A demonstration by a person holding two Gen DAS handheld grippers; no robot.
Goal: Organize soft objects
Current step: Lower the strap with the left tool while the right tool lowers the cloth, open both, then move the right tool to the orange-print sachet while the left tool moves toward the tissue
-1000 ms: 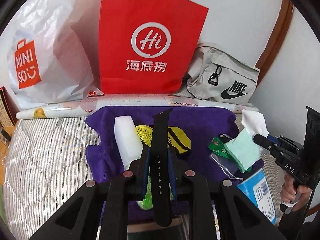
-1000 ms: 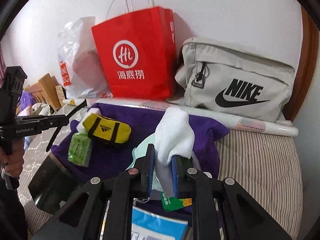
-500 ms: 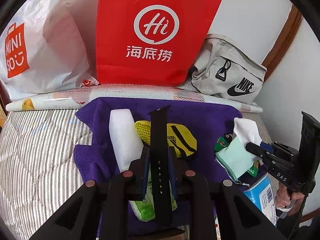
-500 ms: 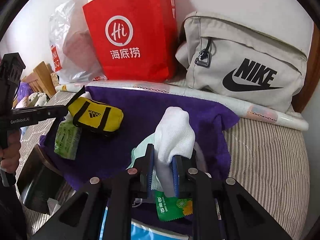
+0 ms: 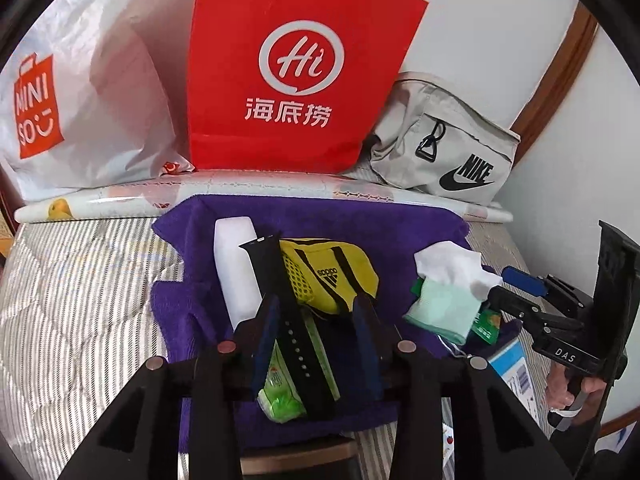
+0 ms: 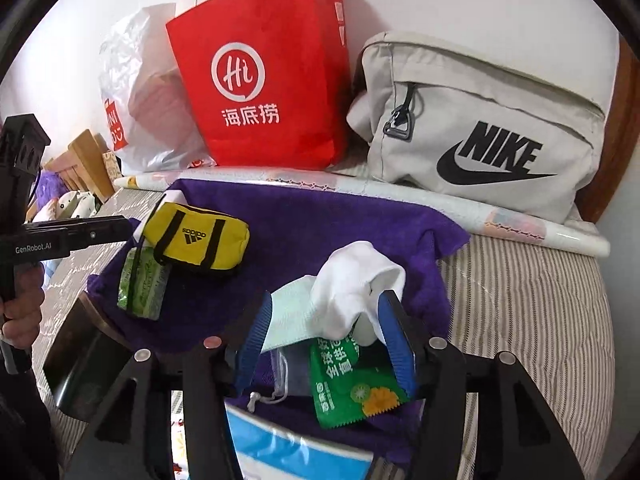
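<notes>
A purple towel (image 5: 360,228) lies spread on the striped bedding. On it sit a white block (image 5: 236,264), a yellow Adidas mini bag (image 5: 332,276) and a green tissue pack (image 5: 280,396). My left gripper (image 5: 316,316) is opening. A black watch strap (image 5: 296,344) leans on its left finger, and the right pad stands clear of the strap. My right gripper (image 6: 324,324) is opening too. A white sock (image 6: 352,280) slumps loosely between its pads onto a mint cloth (image 6: 292,316). Below lie a green sachet (image 6: 352,392) and a clear drawstring pouch (image 6: 288,372).
A red paper bag (image 5: 296,72), a white Miniso bag (image 5: 80,92) and a grey Nike bag (image 6: 480,128) stand along the wall behind a paper roll (image 5: 248,196). A blue-and-white box (image 6: 288,448) and a dark slab (image 6: 84,368) lie at the front edge.
Both grippers' jaws have spread apart. The strap, pinched upright before, now tilts left against one finger. The sock, squeezed before, has sagged onto the mint cloth.
</notes>
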